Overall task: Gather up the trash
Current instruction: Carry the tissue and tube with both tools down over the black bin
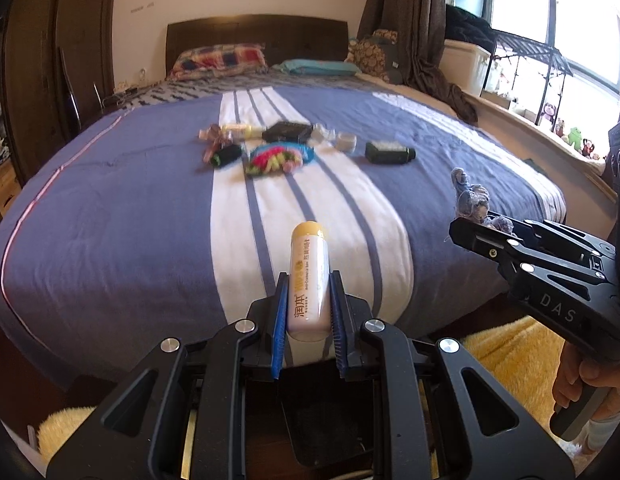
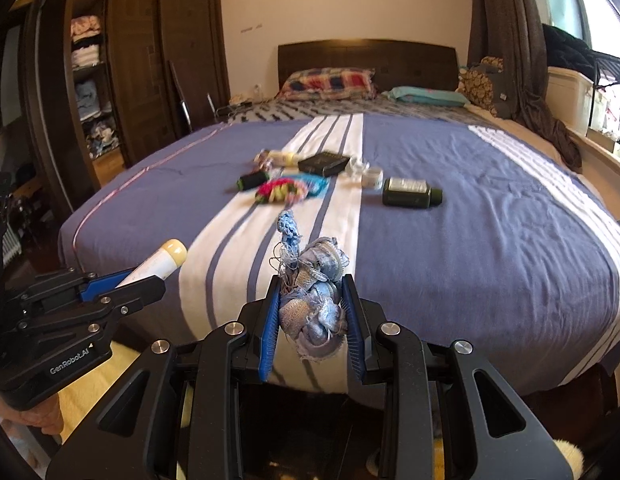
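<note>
Your left gripper [image 1: 308, 304] is clamped on a white tube [image 1: 308, 280], which sits near the foot of the bed [image 1: 110, 208]; its long axis runs along the fingers, with the yellow cap pointing away toward the far headboard. Your right gripper [image 2: 313, 308] pinches a crumpled blue fabric scrap [image 2: 315, 304], its frayed threads trailing up and away, over the bed's near edge.

left wrist: foot of bed [image 1: 110, 208], facing headboard | right wrist: alongside, same
</note>
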Action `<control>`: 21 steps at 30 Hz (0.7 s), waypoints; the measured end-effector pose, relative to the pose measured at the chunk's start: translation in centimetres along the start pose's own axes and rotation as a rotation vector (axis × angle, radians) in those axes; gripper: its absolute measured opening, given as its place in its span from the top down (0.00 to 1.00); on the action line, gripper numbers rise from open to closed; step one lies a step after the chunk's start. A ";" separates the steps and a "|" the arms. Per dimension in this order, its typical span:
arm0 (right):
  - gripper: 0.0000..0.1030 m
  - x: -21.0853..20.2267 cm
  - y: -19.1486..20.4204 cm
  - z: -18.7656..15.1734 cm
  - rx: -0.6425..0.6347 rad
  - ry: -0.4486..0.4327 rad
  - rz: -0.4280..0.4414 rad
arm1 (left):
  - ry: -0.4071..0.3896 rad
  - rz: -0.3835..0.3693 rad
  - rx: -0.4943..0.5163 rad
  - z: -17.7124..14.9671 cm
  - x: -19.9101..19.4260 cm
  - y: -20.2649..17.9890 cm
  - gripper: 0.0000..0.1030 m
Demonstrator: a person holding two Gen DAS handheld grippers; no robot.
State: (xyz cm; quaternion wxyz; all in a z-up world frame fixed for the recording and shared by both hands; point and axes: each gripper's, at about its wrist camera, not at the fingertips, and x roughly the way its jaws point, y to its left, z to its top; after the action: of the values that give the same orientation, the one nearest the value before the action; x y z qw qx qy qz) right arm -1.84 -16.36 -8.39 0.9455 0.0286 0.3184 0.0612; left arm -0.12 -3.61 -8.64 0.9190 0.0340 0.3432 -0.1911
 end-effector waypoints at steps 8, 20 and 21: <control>0.71 3.6 -0.6 -5.0 0.038 0.172 0.025 | 0.176 -0.010 -0.031 -5.3 4.2 0.6 0.82; 0.71 10.3 -0.6 -11.9 0.117 0.441 0.085 | 0.433 -0.088 -0.082 -11.3 11.9 1.2 0.82; 0.71 10.7 -0.6 -12.1 0.122 0.456 0.086 | 0.454 -0.094 -0.088 -11.7 12.6 1.3 0.82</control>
State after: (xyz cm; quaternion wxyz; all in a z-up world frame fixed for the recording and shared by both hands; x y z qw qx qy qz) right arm -0.68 -15.32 -24.50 0.8422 0.0843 0.5254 0.0869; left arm 1.83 -4.29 -25.76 0.8088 0.0198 0.5504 -0.2060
